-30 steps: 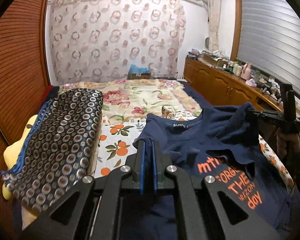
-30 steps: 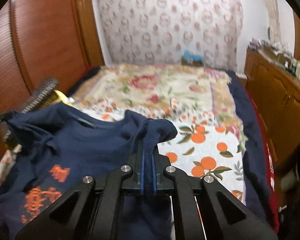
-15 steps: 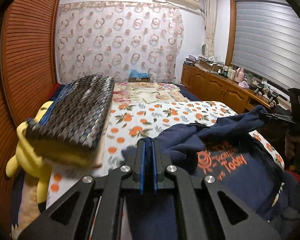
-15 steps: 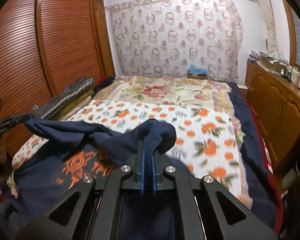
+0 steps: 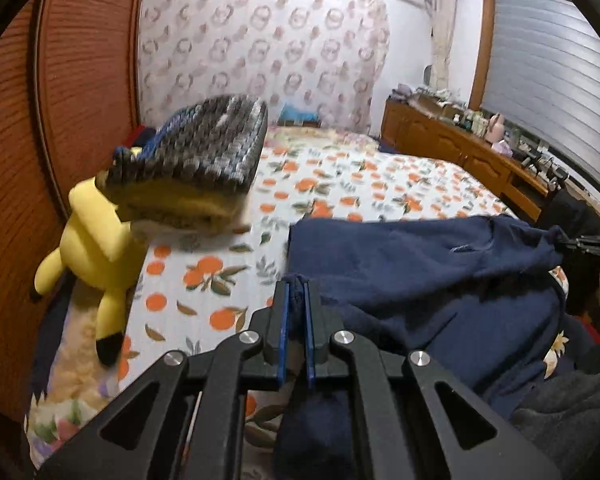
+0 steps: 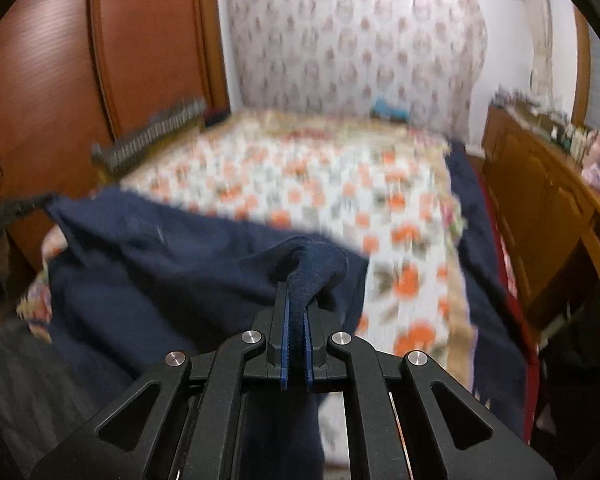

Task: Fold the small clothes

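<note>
A navy blue T-shirt (image 5: 412, 268) hangs stretched between my two grippers over the near end of the bed, its plain side up and its orange print hidden. My left gripper (image 5: 295, 284) is shut on one corner of the cloth. In the right wrist view my right gripper (image 6: 296, 292) is shut on the other corner of the T-shirt (image 6: 172, 248), which bunches over its fingertips. Each gripper shows small at the far edge of the other's view, the right gripper (image 5: 576, 242) and the left gripper (image 6: 20, 204).
The bed has an orange-fruit quilt (image 5: 340, 188). A folded dark patterned blanket (image 5: 204, 152) lies on a yellow plush toy (image 5: 96, 248) at the left by the wooden wardrobe (image 5: 60, 100). A cluttered wooden sideboard (image 5: 460, 152) runs along the right.
Both grippers have pulled back toward the foot of the bed with the shirt. The shirt has folded over, so its orange lettering no longer shows.
</note>
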### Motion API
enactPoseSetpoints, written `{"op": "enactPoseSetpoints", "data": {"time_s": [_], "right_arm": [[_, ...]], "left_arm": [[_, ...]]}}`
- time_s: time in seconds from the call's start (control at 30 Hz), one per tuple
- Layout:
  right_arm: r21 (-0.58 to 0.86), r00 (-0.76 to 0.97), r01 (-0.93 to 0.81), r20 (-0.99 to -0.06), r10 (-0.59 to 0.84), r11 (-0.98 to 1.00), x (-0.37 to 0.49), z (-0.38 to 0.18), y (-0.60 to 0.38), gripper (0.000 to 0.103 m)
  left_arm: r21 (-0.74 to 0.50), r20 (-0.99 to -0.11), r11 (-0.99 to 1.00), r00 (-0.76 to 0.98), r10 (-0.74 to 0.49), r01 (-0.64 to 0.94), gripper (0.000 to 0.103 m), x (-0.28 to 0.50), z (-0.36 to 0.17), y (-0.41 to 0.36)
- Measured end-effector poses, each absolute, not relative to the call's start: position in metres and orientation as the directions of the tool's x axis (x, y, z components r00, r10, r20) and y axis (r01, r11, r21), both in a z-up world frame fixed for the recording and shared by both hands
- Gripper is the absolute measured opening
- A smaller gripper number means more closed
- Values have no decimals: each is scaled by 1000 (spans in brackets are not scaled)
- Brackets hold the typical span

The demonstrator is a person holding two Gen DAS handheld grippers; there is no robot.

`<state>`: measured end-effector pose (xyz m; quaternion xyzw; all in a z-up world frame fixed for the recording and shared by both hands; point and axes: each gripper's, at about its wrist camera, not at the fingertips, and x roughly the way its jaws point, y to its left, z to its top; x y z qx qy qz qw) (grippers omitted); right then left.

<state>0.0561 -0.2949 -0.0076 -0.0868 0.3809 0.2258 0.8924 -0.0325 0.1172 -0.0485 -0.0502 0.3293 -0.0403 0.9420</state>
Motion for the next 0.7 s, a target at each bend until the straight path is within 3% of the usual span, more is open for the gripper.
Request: {"op": "enactPoseSetpoints", "data": {"time_s": [0.17, 0.23, 0.3, 0.37, 0.53, 0.7], "right_arm": [[1, 603, -441, -740, 297, 898, 57, -22, -304, 13], [-11, 618, -440, -729, 294, 898, 58, -14, -306, 22], [-30, 641, -439, -711, 290, 898, 57, -4, -307, 32], [-42, 664, -432, -691, 286, 901, 61, 6, -309, 44], [-54, 698, -410, -661, 275, 910, 82, 18, -310, 50], [-19, 662, -419, -690, 291, 908, 118, 3, -301, 54]], "left_arm": [[-124, -626, 990, 770, -125, 59, 9, -31, -50, 119], [-117, -625, 991, 770, -127, 69, 19, -28, -47, 119], [-113, -629, 990, 766, -136, 83, 44, -20, -43, 119], [-103, -636, 990, 759, -137, 93, 46, -14, -42, 118], [-84, -653, 991, 745, -135, 106, 47, 13, -43, 115], [-71, -691, 992, 712, -122, 102, 47, 49, -54, 114]]}}
